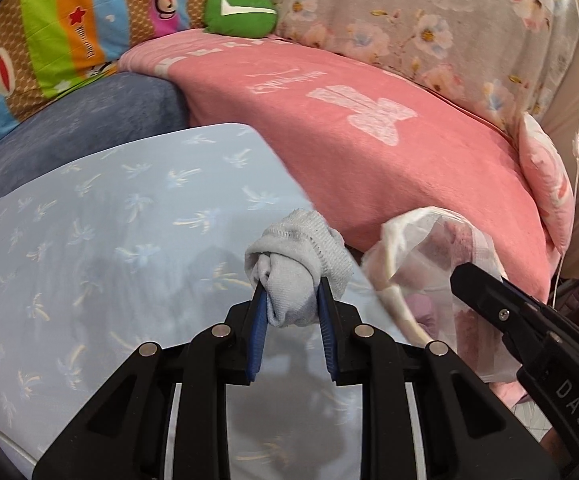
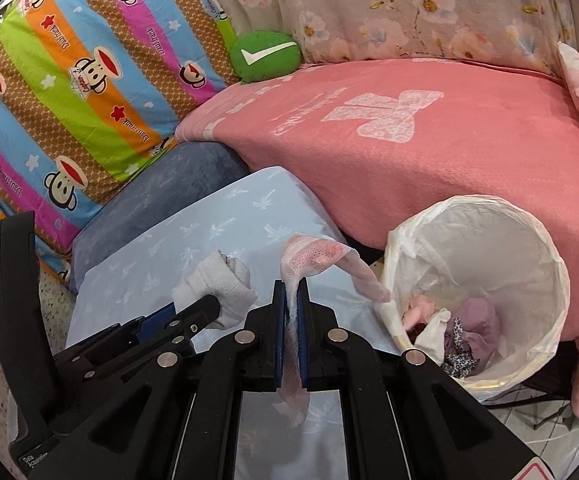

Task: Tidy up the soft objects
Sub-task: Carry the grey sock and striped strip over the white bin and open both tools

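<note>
Grey knit, a rolled sock (image 1: pixel 297 268) sits clenched in the left tongs (image 1: pixel 292 300) above the pale blue palm-print pillow (image 1: pixel 109 240). The right tongs (image 2: pixel 291 304) grip a thin pink sock (image 2: pixel 317 258), its loose end drooping toward the white-lined bin (image 2: pixel 529 240) just right, where more small garments lie, near the pink blanket (image 2: pixel 429 160).

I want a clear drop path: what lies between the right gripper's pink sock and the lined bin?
Nothing: in the right wrist view the pink sock droops to the lined bin rim.
</note>
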A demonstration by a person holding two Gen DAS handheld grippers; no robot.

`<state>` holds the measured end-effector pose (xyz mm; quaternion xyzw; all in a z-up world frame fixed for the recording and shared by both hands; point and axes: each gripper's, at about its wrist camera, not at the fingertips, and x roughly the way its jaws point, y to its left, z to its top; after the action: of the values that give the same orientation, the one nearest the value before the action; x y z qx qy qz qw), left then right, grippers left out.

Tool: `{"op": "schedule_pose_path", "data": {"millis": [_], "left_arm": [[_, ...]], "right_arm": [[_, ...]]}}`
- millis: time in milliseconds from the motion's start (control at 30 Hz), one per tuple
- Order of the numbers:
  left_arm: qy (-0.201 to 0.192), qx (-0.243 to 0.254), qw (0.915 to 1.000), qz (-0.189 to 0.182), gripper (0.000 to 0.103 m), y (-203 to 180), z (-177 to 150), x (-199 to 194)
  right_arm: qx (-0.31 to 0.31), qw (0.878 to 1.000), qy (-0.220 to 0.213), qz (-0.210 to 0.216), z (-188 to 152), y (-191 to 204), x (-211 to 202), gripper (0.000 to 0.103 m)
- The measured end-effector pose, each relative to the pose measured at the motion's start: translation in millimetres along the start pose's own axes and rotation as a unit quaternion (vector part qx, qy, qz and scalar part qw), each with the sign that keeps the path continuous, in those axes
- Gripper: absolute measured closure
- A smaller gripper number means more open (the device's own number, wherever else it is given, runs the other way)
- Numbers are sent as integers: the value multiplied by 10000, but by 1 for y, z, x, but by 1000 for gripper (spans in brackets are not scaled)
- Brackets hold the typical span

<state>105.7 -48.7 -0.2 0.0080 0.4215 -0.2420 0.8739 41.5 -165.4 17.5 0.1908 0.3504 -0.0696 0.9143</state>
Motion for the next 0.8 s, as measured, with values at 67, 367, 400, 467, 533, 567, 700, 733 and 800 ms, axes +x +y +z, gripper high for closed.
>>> {"op": "schedule_pose_path", "data": {"millis": [67, 367, 400, 467, 533, 567, 700, 733, 800], "left_arm": [[20, 109, 9999, -77, 79, -14, 0, 3], [151, 531, 9974, -467, 79, -72, 6, 19], [154, 586, 9969, -507, 78, -78, 7, 20], [170, 655, 9959, -606, 78, -89, 9, 24], [184, 695, 9948, -722, 77, -99, 11, 27], [186, 724, 9941, -784, 77, -104, 13, 29], [135, 861, 9926, -843, 61, -120, 17, 33], [80, 900, 9926, -811, 47, -123, 18, 33], [-41, 936, 9929, -735, 33, -126, 19, 30]], "right_arm": [[86, 9999, -51, -74, 2, -13, -5, 98], [485, 9978, -231, -391, 9, -76, -22, 98], [528, 9974, -248, -425, 10, -83, -24, 98], [583, 9968, -276, -478, 11, -93, -27, 98], [639, 9961, -307, -527, 12, -103, -29, 98], [666, 9957, -320, -550, 12, -108, -30, 98], [758, 9945, -360, -633, 16, -124, -33, 98], [776, 9942, -370, -653, 17, -128, -33, 98], [801, 9937, -391, -684, 19, -133, -34, 98]]}}
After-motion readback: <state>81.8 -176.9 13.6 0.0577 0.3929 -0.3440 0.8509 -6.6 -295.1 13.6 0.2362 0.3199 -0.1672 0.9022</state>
